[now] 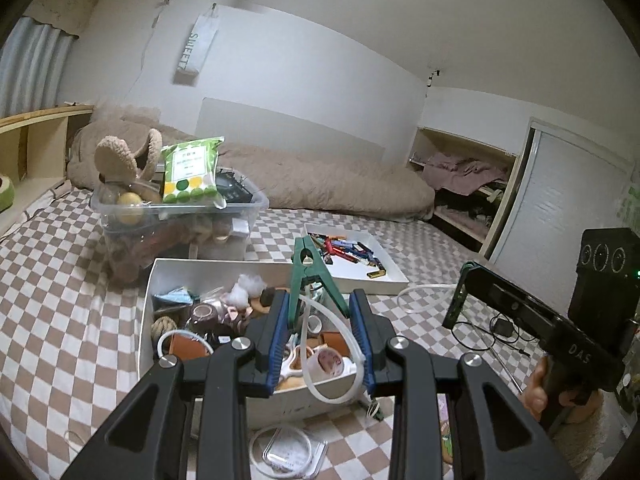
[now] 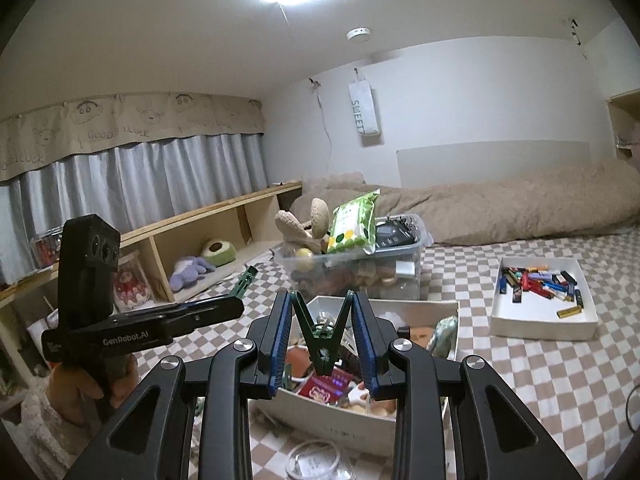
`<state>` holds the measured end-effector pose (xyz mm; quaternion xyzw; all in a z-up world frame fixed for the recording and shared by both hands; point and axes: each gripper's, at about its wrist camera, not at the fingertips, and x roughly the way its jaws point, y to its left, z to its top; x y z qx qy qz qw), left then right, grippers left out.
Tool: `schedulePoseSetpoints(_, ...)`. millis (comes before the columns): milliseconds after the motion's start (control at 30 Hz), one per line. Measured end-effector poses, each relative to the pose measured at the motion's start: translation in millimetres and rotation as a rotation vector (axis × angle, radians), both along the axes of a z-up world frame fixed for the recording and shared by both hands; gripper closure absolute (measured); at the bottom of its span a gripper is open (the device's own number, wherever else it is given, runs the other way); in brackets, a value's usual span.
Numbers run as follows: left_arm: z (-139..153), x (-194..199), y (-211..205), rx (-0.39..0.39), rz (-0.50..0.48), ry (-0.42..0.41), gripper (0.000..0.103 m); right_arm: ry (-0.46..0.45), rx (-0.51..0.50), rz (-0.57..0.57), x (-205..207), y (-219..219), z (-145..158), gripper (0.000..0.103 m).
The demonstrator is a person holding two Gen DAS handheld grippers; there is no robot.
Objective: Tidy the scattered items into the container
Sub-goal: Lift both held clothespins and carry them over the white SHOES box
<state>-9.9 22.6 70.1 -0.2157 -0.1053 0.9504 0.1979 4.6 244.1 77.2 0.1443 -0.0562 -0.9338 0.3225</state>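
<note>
Each gripper pinches a green clip. The left gripper (image 1: 323, 308) clamps its clip (image 1: 310, 276) by the handle legs, nose up toward 12 o'clock, over the white box (image 1: 168, 270) of small items. A clear tube (image 1: 320, 380) loops between its fingers. The right gripper (image 2: 325, 320) squeezes its clip (image 2: 322, 338) by the spread legs, nose down, above the same box (image 2: 424, 307). At 11 o'clock from the box stands a clear bin (image 1: 180, 216) of plush toys and a green packet (image 1: 192, 172). At 1 o'clock lies a white tray (image 1: 384, 268) of wrapped sticks, all on a checked sheet (image 1: 60, 280).
</note>
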Motion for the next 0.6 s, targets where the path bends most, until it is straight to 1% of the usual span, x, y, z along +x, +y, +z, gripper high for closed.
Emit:
schedulePoseSetpoints(233, 3.1, -20.0, 4.7, -0.002, -0.014, 0.008, 0.073, 0.007, -0.011, 0.006, -16.5, -3.4, 4.8, 0.072)
schedulePoseSetpoints(400, 5.2, -39.6, 1.5, 0.007, -0.009, -0.004, 0.073, 0.002, -0.013, 0.003, -38.1, -6.9, 9.9, 0.072)
schedulePoseSetpoints(600, 14.7, -60.8, -4.9, 0.003, 0.005, 0.008, 0.073, -0.017, -0.026, 0.001, -64.5, -14.5, 14.6, 0.072)
